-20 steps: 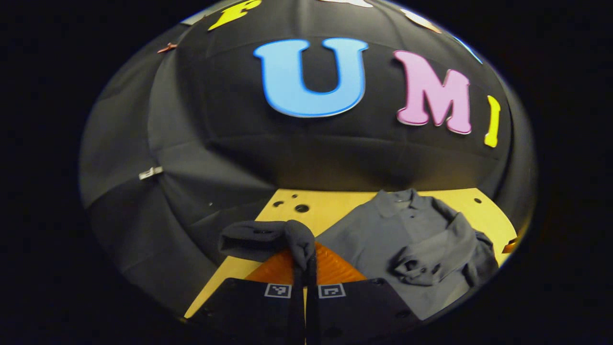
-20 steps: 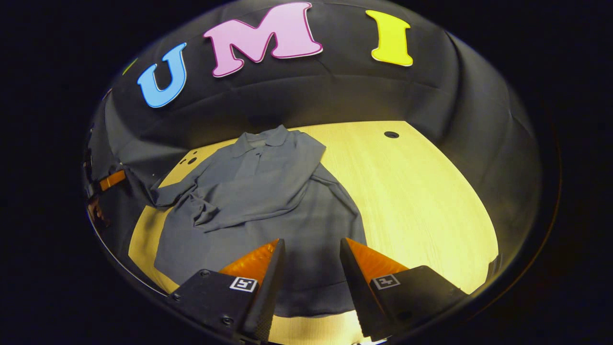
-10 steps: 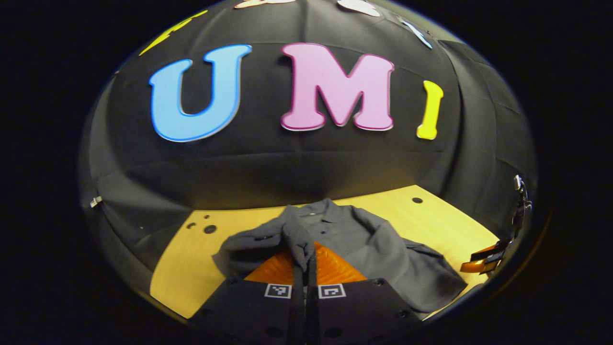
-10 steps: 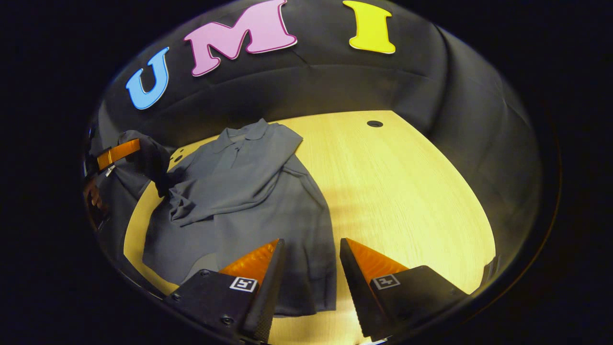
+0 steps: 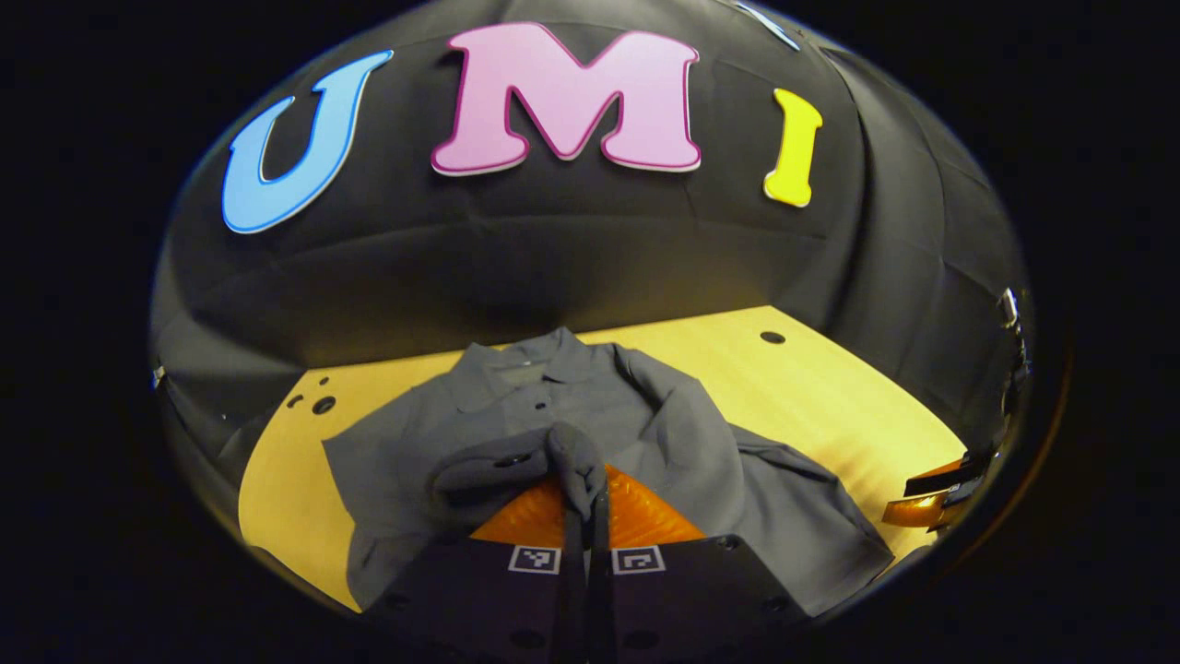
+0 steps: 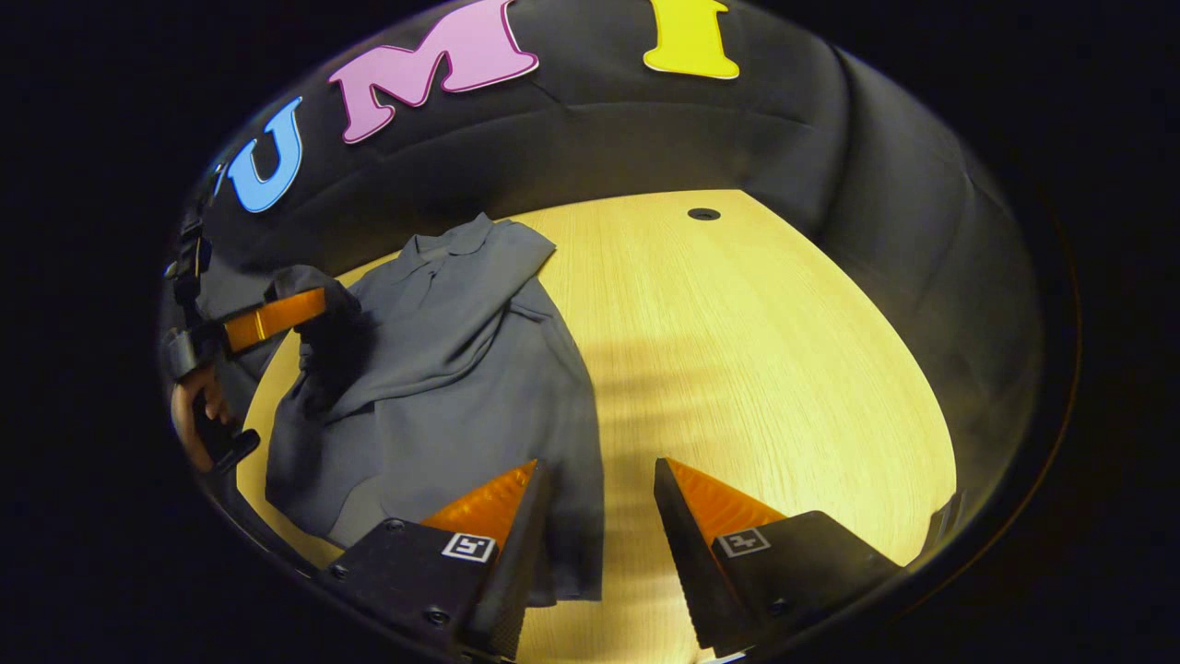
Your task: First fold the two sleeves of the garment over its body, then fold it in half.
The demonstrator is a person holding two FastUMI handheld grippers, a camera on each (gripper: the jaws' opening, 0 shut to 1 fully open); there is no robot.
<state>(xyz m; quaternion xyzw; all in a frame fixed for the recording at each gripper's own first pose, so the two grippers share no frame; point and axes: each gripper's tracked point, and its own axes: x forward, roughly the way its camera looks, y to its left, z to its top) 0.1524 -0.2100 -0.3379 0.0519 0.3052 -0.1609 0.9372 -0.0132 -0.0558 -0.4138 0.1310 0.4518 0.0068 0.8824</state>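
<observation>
Left gripper view, from its left: the wooden surface (image 5: pixel 286 480) has a narrow bare strip between its left edge and the grey shirt (image 5: pixel 664 443), with small holes near the far left corner. The shirt lies collar toward the booth wall, its hem toward the camera. In the middle, the left gripper (image 5: pixel 586 503) has its jaws pressed together on the cuff end of the left sleeve (image 5: pixel 502 470), which bunches over the fingertips and is held above the shirt's chest. The other sleeve lies already folded across the body, running down to the right. Farther right the surface is bare wood up to its far edge, with one hole near the far right corner, and the right gripper (image 5: pixel 931 498) shows at the right rim, off the shirt's right side.

Right gripper view, from its left: a hand (image 6: pixel 194 415) holds the left gripper (image 6: pixel 277 316) at the left rim, with the dark sleeve (image 6: pixel 318 300) hanging from it over the shirt's (image 6: pixel 461 369) left side. The shirt covers the left part of the surface (image 6: pixel 784 369); its right edge runs down to the hem near the camera. The right gripper (image 6: pixel 599 516) has its jaws well apart and holds nothing; its left finger is over the hem corner, its right finger over bare wood. To the right lies broad open wood up to the curtain.
</observation>
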